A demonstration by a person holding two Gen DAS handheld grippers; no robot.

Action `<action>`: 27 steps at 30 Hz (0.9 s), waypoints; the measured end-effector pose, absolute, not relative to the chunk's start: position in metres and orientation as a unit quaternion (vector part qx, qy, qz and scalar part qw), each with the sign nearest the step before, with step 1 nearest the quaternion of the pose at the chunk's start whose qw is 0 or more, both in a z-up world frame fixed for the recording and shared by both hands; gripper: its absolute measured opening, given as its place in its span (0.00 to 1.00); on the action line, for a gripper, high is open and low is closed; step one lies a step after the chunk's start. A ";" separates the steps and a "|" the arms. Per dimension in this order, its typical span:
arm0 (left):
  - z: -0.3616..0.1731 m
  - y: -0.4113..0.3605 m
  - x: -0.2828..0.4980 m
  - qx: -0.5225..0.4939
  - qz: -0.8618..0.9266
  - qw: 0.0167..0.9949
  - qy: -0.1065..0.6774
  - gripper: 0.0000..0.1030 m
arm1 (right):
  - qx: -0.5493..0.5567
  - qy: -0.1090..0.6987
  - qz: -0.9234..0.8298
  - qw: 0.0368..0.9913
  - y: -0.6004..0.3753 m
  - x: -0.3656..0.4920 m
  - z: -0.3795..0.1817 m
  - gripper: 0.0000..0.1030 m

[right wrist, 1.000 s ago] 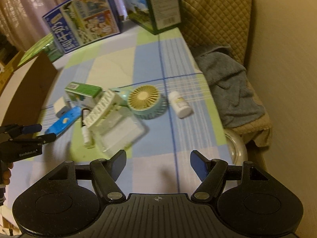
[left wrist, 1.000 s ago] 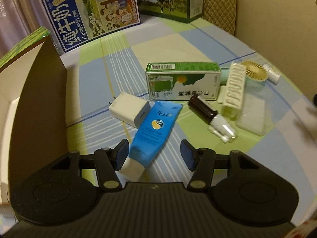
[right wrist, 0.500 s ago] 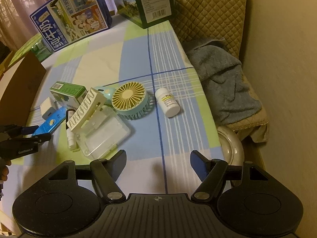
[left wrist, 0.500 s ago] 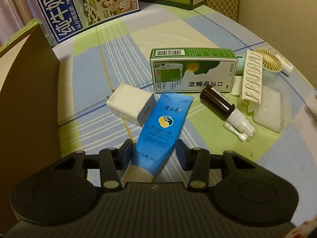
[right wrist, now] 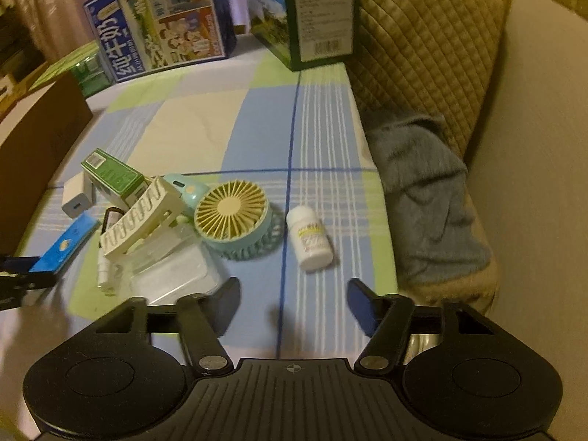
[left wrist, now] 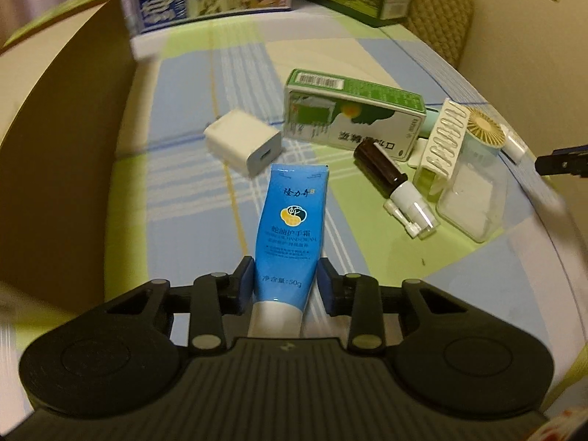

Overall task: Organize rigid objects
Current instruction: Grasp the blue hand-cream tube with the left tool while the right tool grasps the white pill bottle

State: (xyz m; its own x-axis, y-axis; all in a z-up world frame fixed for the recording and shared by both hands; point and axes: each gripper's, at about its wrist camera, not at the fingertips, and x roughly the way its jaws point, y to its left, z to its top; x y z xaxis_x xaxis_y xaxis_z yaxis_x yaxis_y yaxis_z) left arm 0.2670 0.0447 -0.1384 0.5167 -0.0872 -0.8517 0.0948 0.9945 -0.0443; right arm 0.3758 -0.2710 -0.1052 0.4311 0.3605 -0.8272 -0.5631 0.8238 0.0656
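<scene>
My left gripper (left wrist: 284,283) is shut on a blue hand-cream tube (left wrist: 292,235), gripping it near its white cap; the tube points away from me. Beyond it lie a white charger cube (left wrist: 244,141), a green box (left wrist: 352,121), a brown spray bottle (left wrist: 395,187), a clear plastic case with a white ribbed lid (left wrist: 466,191) and a small fan (left wrist: 483,130). My right gripper (right wrist: 292,307) is open and empty above the cloth, just short of a white pill bottle (right wrist: 310,239) and the teal fan (right wrist: 239,218). The tube also shows in the right wrist view (right wrist: 64,244).
A brown cardboard box wall (left wrist: 62,154) stands close on the left. Milk cartons (right wrist: 161,22) and a dark green carton (right wrist: 319,11) stand at the back of the checked cloth (right wrist: 257,125). A grey towel (right wrist: 422,191) and quilted cushion (right wrist: 422,44) lie off the right edge.
My left gripper moved forward around the blue tube and closed on it; the tube now points straight ahead. My right gripper came lower and closer to the fan and pill bottle, still open.
</scene>
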 end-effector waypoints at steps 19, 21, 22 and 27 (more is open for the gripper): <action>-0.144 0.037 0.281 0.034 -0.051 0.866 0.496 0.38 | -0.192 0.438 0.338 0.810 -0.252 0.421 -0.144 0.33; -0.144 0.036 0.282 0.038 -0.052 0.866 0.496 0.39 | -0.190 0.440 0.342 0.808 -0.251 0.422 -0.144 0.26; -0.144 0.035 0.282 0.039 -0.054 0.866 0.496 0.37 | -0.188 0.440 0.344 0.808 -0.251 0.422 -0.144 0.24; -0.144 0.034 0.281 0.032 -0.050 0.866 0.497 0.34 | -0.183 0.440 0.341 0.810 -0.253 0.418 -0.143 0.23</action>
State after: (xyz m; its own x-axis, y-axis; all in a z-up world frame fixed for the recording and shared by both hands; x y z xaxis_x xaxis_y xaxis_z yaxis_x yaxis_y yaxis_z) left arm 0.2809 0.0340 -0.1439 0.5020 -0.0544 -0.8632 0.1182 0.9930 0.0062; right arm 0.4185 -0.2525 -0.1433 0.3787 0.3919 -0.8384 -0.7143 0.6998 0.0044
